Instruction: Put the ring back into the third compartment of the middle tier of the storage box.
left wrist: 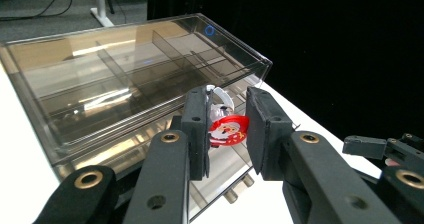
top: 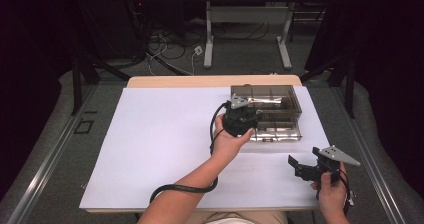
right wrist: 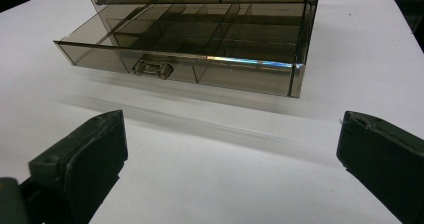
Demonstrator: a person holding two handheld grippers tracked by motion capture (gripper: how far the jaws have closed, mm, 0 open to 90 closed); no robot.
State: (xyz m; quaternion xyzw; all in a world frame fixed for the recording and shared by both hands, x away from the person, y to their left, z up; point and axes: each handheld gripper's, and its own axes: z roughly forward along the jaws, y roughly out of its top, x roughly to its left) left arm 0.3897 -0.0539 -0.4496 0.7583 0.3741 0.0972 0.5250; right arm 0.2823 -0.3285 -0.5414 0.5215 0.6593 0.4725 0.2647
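The left gripper (left wrist: pixel 227 129) is closed on a small red-and-white Santa charm (left wrist: pixel 229 130) with a silver ring at its top, pinched between the two black pads. In the high view this gripper (top: pixel 248 120) hangs over the near left part of the smoked clear drawer box (top: pixel 280 95), which sits at the far right of the white table sheet (top: pixel 160 149). The lower drawer (right wrist: pixel 200 64) is pulled out toward the person, exposing its row of divided compartments and a small handle (right wrist: pixel 152 68) on its front. The right gripper (top: pixel 298 167) rests near the right edge of the sheet, well apart from the box, with its jaws standing wide and nothing between them. The step in hand appears to be carrying the charm to the open drawer for placement. The next move calls for positioning the charm directly above one compartment, clear of the dividers, lowering it inside the drawer walls, then parting the pads so it drops free. Which compartment lies beneath the charm cannot be told.
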